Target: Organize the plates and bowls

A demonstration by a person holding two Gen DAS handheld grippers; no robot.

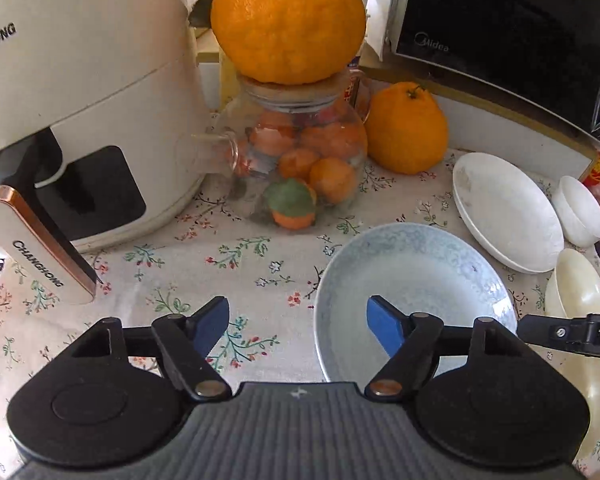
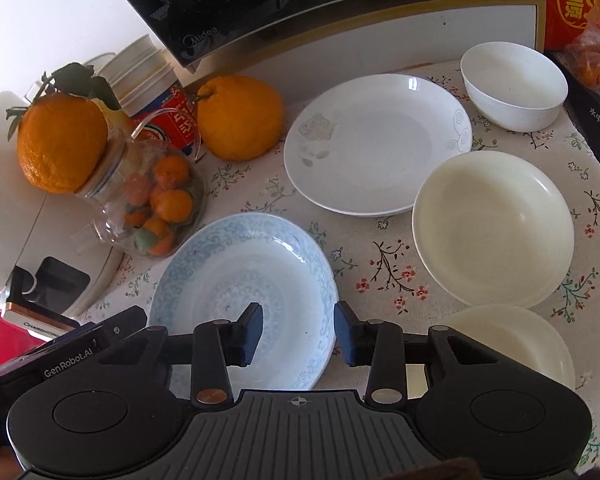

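Note:
A pale blue patterned plate (image 1: 412, 280) (image 2: 236, 276) lies on the floral tablecloth between both grippers. My left gripper (image 1: 298, 328) stands open astride its left rim, one blue pad over the plate and one over the cloth. My right gripper (image 2: 300, 334) is open astride the plate's right rim, not pressing it. Its body shows at the edge of the left wrist view. Behind lie a white plate (image 2: 380, 144) (image 1: 504, 212), a small white bowl (image 2: 512, 88) (image 1: 580, 212), a cream bowl (image 2: 492, 228) (image 1: 576, 288) and another cream dish (image 2: 512, 344).
A white air fryer (image 1: 80, 120) stands at the left, its handle sticking out over the cloth. Beside it is a glass jar of tangerines (image 1: 296, 168) with a big orange (image 1: 288, 20) on top. Another orange (image 1: 408, 128) and a black microwave (image 1: 500, 20) sit behind.

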